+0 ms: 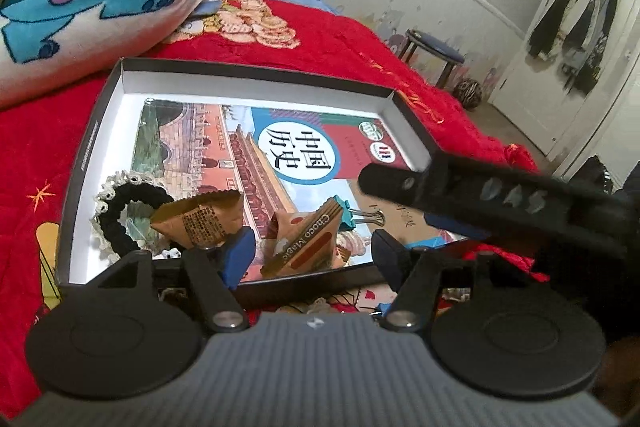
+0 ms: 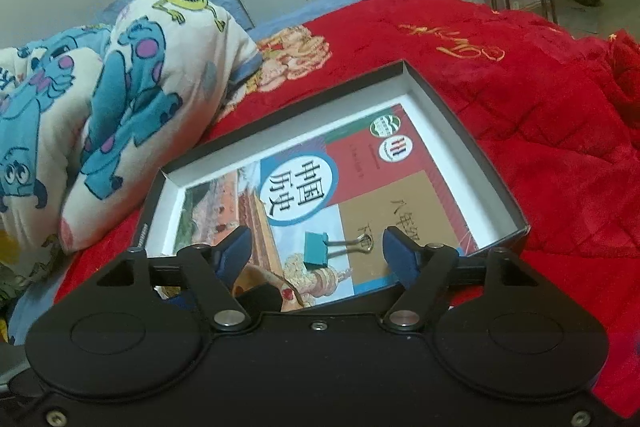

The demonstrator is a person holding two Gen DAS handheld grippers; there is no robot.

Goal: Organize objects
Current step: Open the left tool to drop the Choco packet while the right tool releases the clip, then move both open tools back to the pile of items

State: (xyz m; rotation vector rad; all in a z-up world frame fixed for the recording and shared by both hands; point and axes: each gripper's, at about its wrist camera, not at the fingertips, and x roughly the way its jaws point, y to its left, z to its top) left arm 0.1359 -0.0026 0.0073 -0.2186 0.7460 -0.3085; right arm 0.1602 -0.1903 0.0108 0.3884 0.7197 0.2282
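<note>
Both the left gripper (image 1: 314, 253) and right gripper (image 2: 316, 251) are open and empty, so the snack packet (image 1: 308, 243) low in the frame could slide off the book (image 2: 320, 195).

matt cardboard box (image 1: 94, 131) with white inside, glossy paper book cover (image 1: 224, 163), crinkled foil snack wrappers (image 1: 200, 223), teal metal binder clip (image 2: 318, 249), knitted cloth scrunchie (image 1: 116, 223), plush red quilted bedspread (image 2: 540, 131), fleece cartoon blanket (image 2: 120, 99)

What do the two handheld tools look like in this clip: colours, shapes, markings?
Left tool: grey ribbed body, two round black discs, black linkage arms with silver pivots, blue pads on its fingers. Right tool: the same build, but with a smooth black body and darker blue pads. No sleeves or cables show.
</note>
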